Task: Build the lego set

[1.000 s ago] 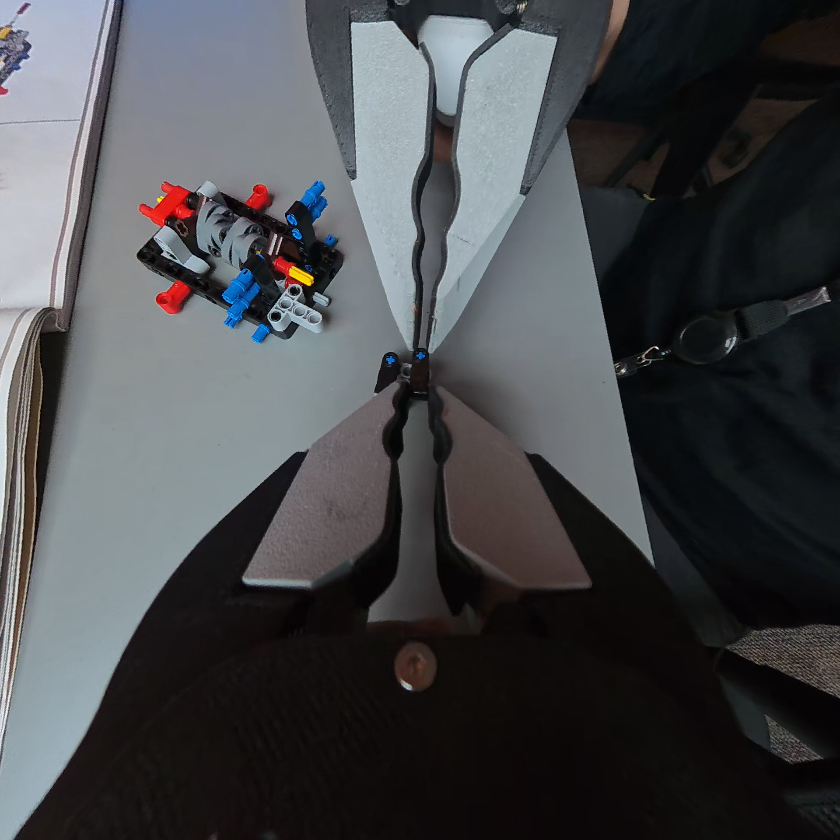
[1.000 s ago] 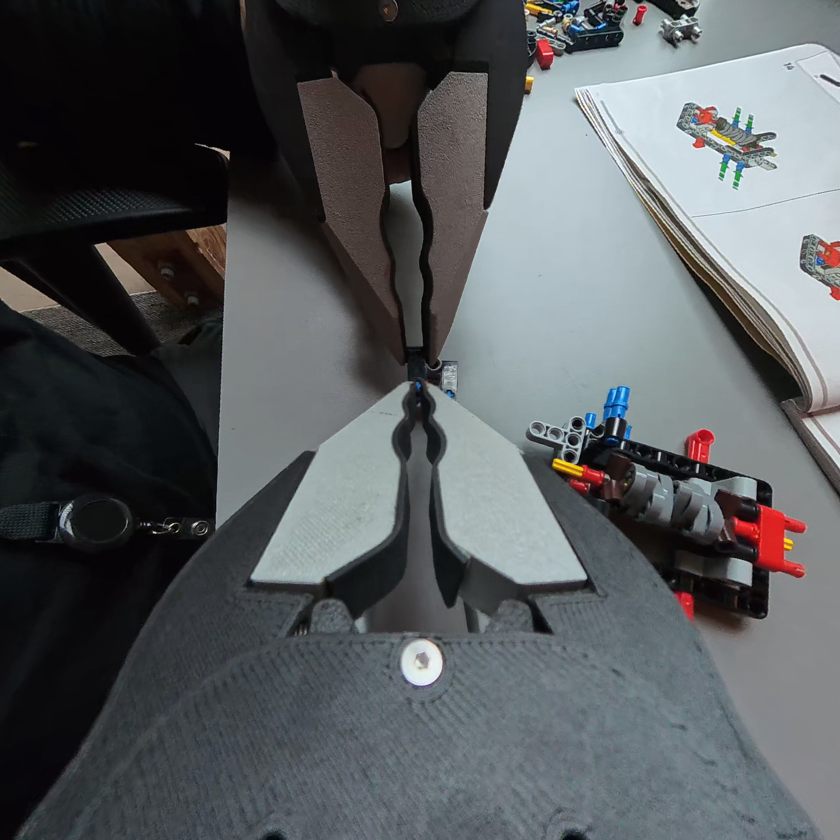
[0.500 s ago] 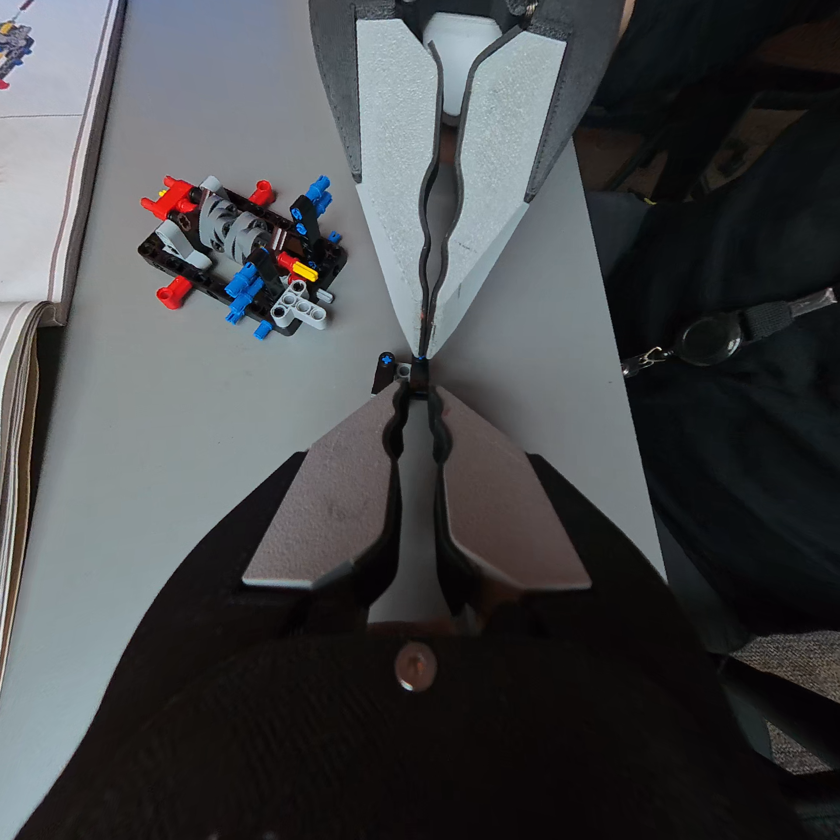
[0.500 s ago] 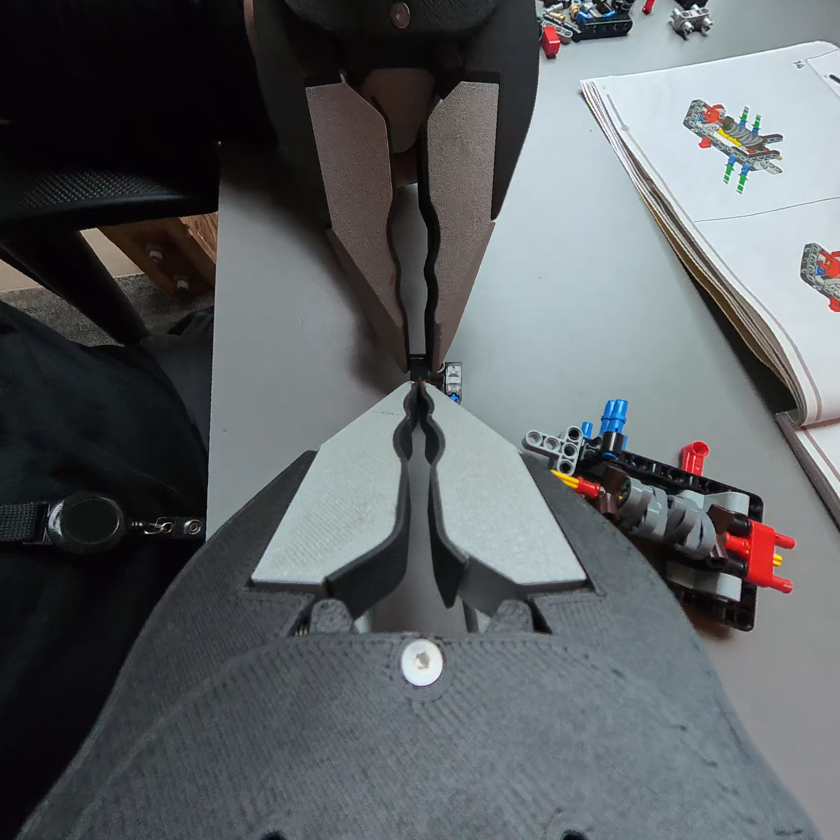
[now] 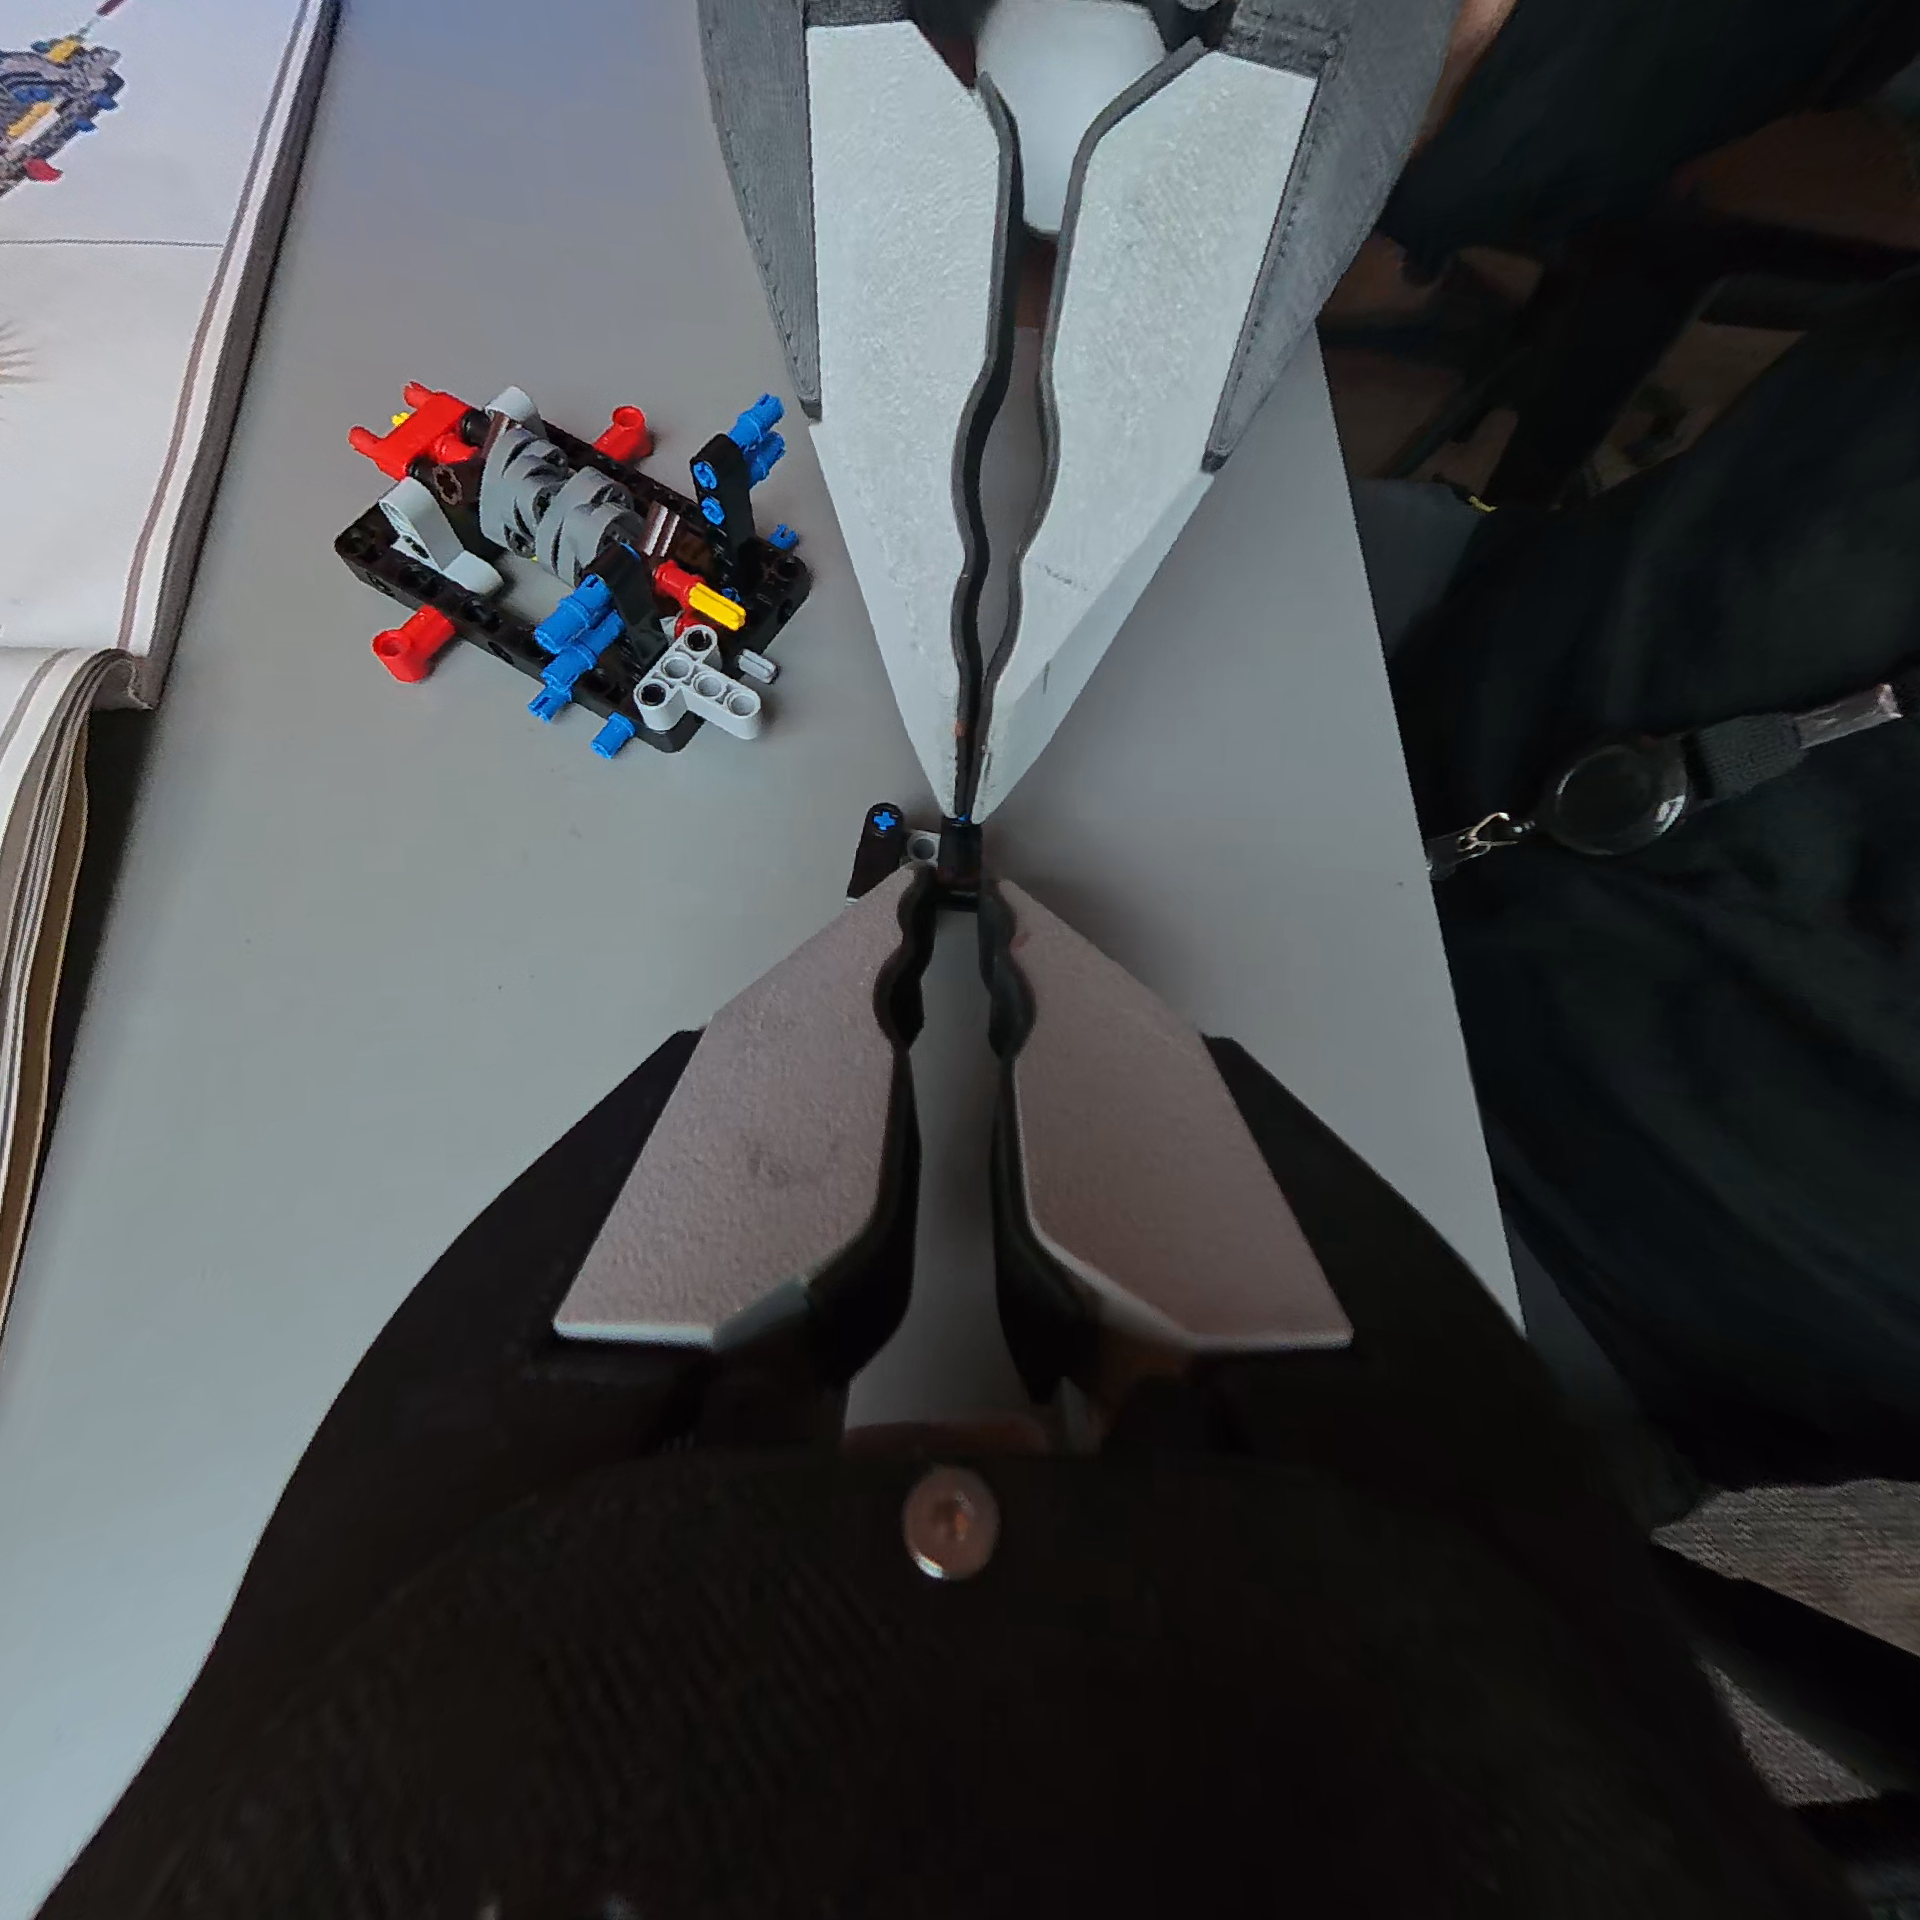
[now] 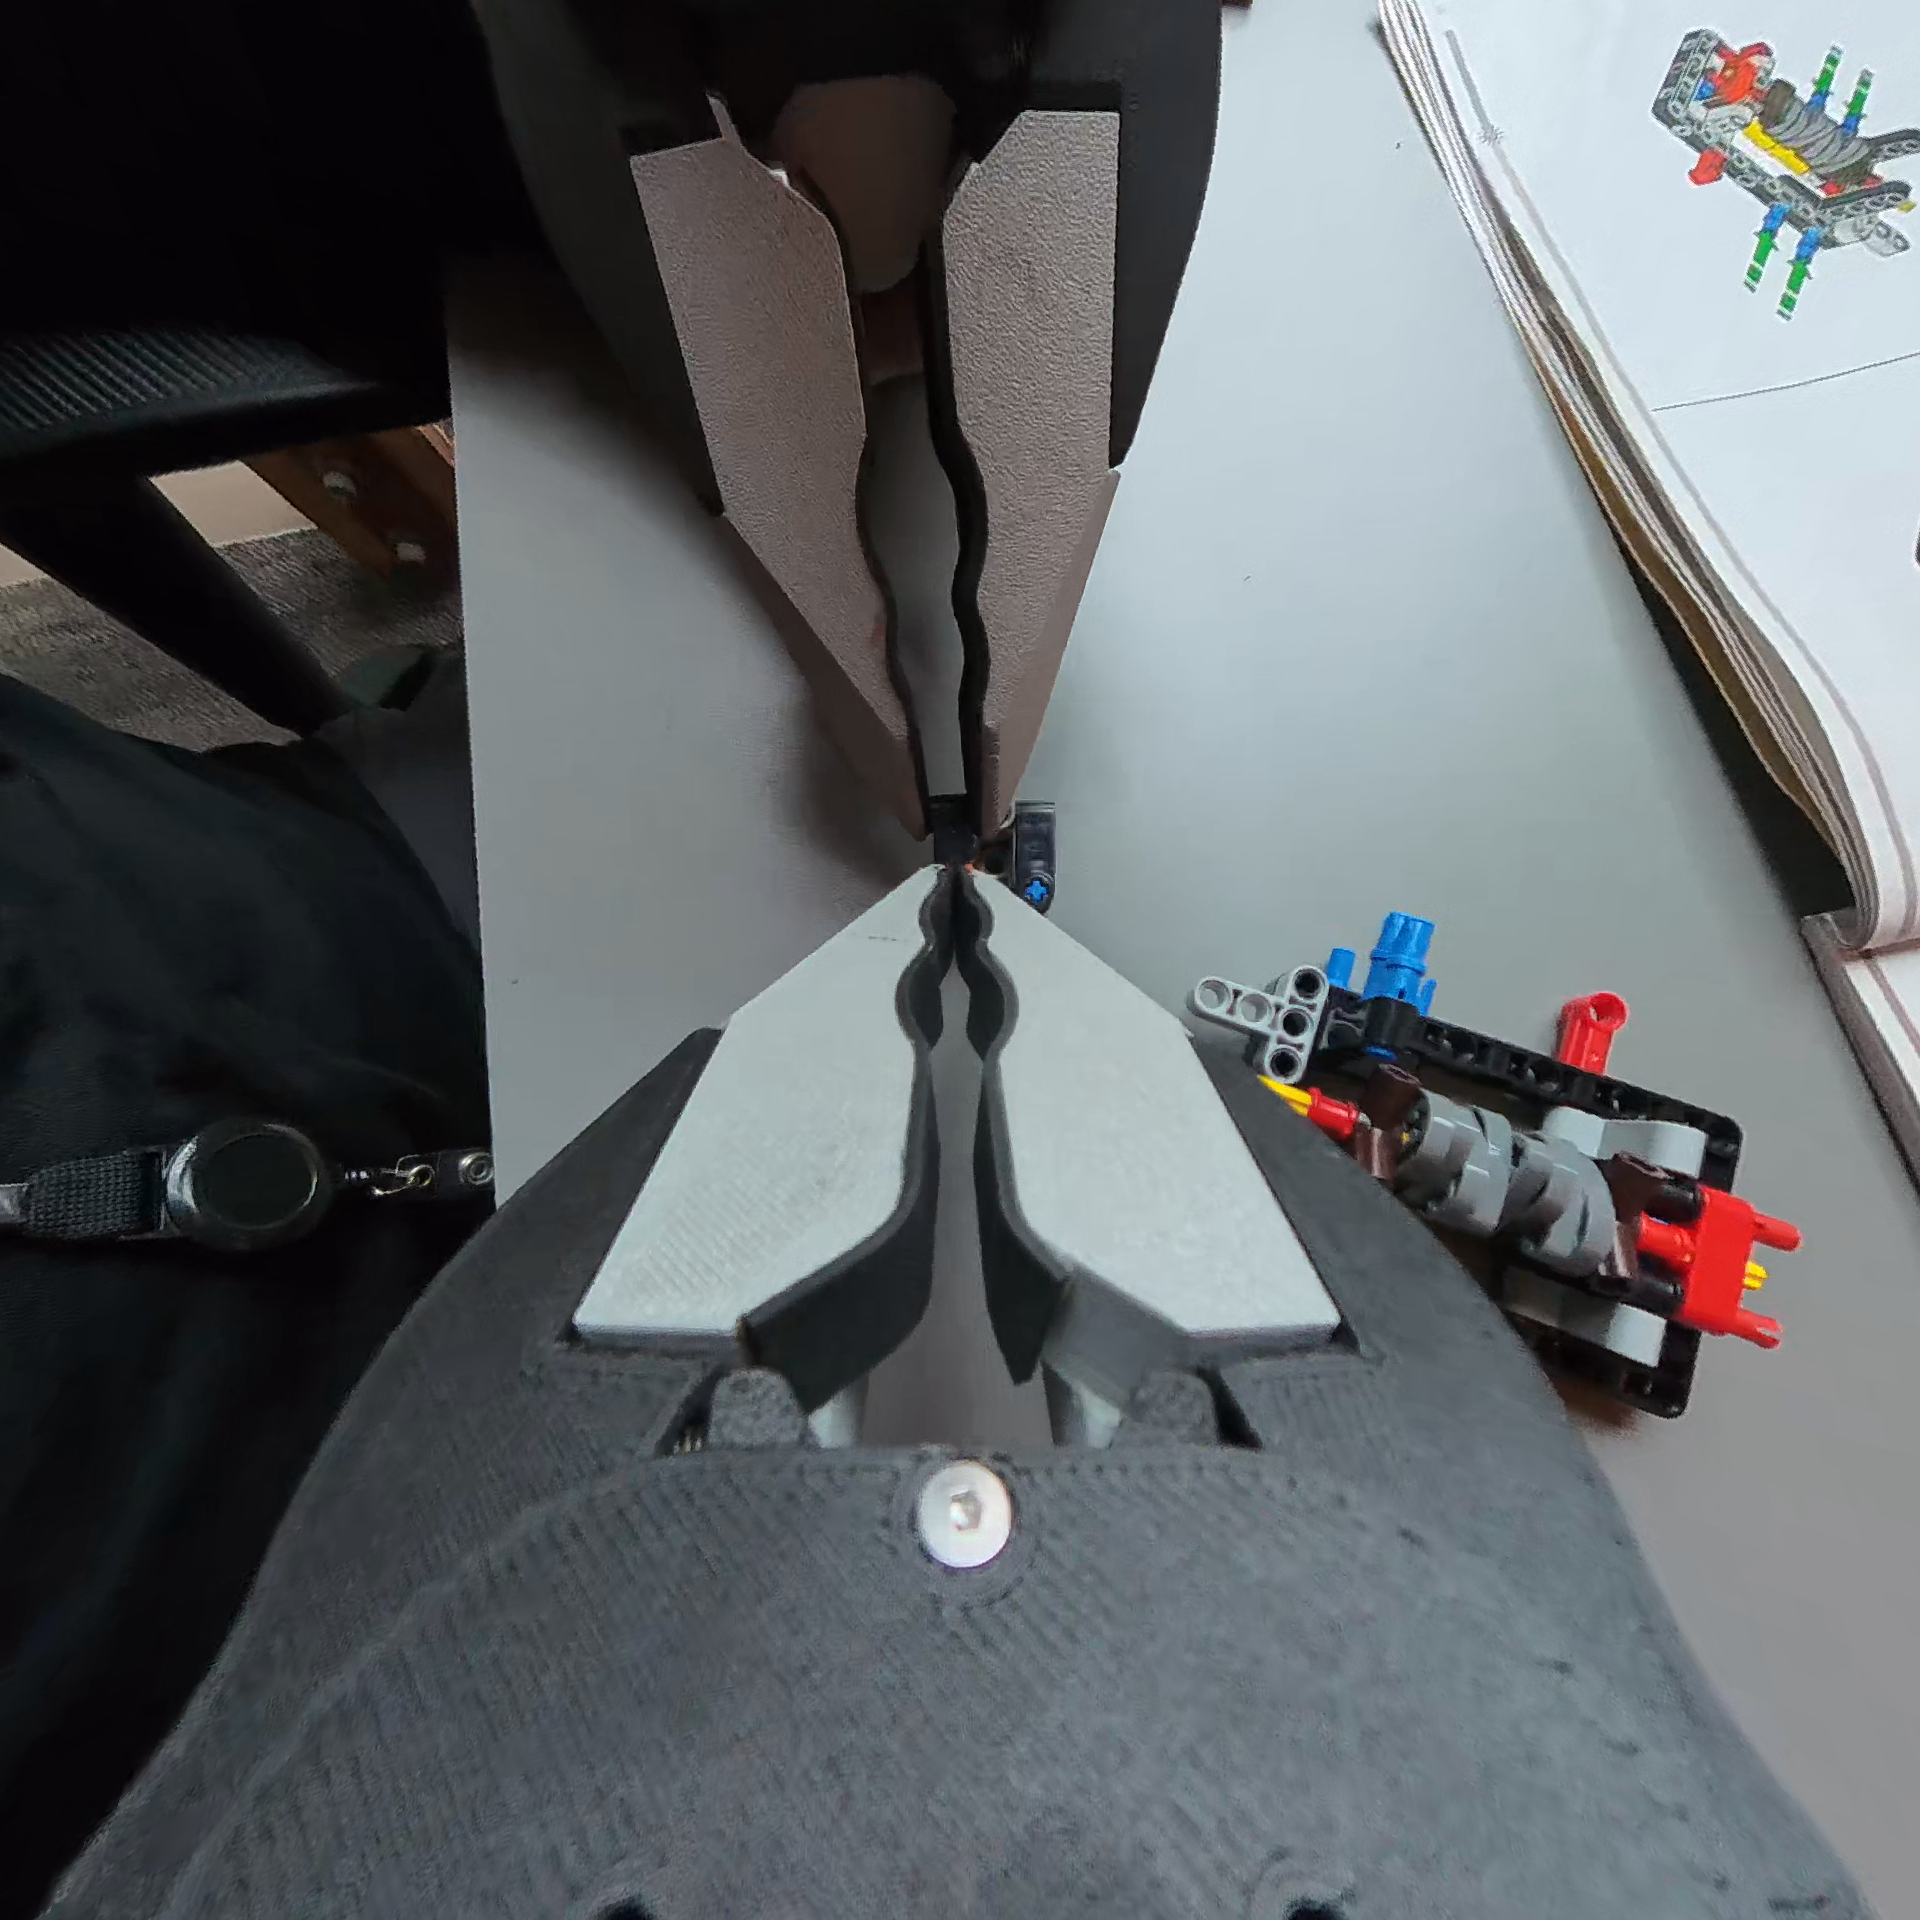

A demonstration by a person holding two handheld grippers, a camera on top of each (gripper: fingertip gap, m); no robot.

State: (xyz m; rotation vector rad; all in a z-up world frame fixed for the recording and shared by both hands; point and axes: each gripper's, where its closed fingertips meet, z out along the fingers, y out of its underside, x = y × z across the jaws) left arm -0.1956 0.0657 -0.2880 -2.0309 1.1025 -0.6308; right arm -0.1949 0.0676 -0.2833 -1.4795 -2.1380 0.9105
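My left gripper point(image 5: 956, 896) is shut on a small black lego piece point(image 5: 958, 854), held just above the grey table point(image 5: 416, 1039). A second black arm with a blue cross pin point(image 5: 883, 821) sticks out to its left. My right gripper point(image 5: 962, 816) comes in from the opposite side, tip to tip. It is shut, with a sliver of a blue pin showing at its tips against the black piece. In the right wrist view my right gripper point(image 6: 951, 878) meets the left gripper point(image 6: 948, 823), with the piece point(image 6: 1032, 844) beside them. The partly built lego frame point(image 5: 571, 566) lies on the table.
The frame, black with grey, red, blue and yellow parts, also shows in the right wrist view point(image 6: 1507, 1153). An open instruction booklet point(image 5: 114, 312) point(image 6: 1714, 395) lies beyond it. The table edge point(image 5: 1392, 727) runs close by. A person in black with a badge reel point(image 5: 1621, 795) sits there. Left and right tips are no more than a few centimetres apart.
The two grippers have closed the gap between their tips. The blue pin seen at the right gripper's tip a second ago is now almost hidden against the black piece.
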